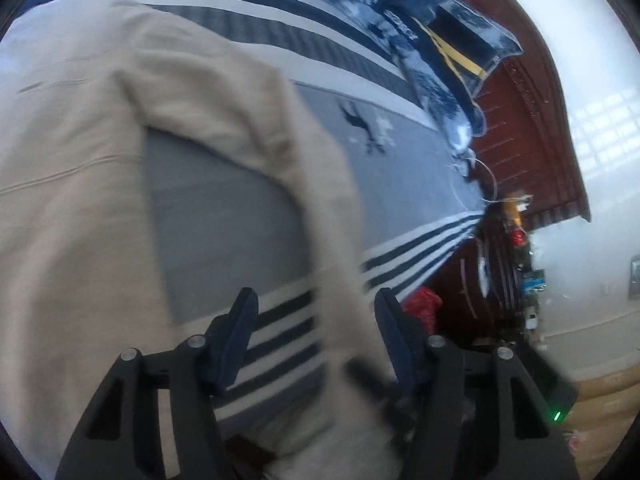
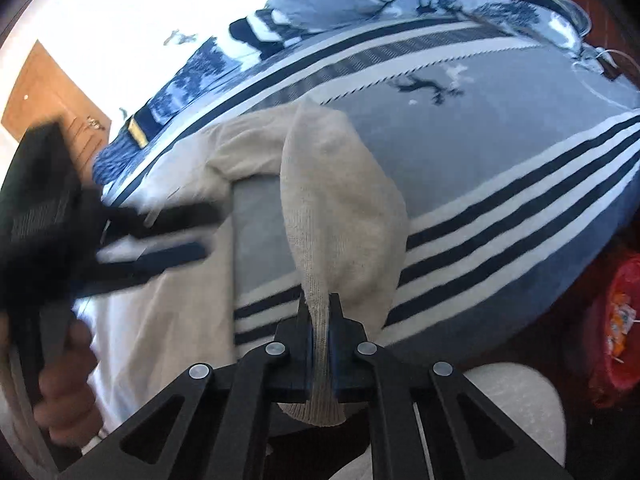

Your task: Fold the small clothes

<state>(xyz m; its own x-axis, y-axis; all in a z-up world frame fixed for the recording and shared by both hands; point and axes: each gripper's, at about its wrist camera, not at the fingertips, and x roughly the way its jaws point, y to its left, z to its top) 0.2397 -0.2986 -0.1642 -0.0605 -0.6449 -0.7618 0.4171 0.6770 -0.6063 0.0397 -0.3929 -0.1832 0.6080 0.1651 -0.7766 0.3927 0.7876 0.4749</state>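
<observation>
A beige knit sweater (image 1: 68, 184) lies on a grey bed cover with navy and white stripes (image 1: 224, 208). Its sleeve (image 1: 316, 184) runs down between my open left gripper (image 1: 316, 304), which grips nothing. My right gripper (image 2: 320, 312) is shut on the cuff end of the sleeve (image 2: 340, 200) and holds it lifted off the bed. The sweater body (image 2: 168, 304) lies to the left in the right wrist view. My left gripper (image 2: 188, 232) shows there too, blurred, over the sweater body, held by a hand (image 2: 64, 400).
Blue patterned pillows and bedding (image 1: 436, 40) are piled at the head of the bed. A dark wooden headboard (image 1: 532, 132) and cluttered items (image 1: 516, 272) stand beyond the bed edge. A red bag (image 2: 616, 320) sits beside the bed. A wooden door (image 2: 44, 88) is at far left.
</observation>
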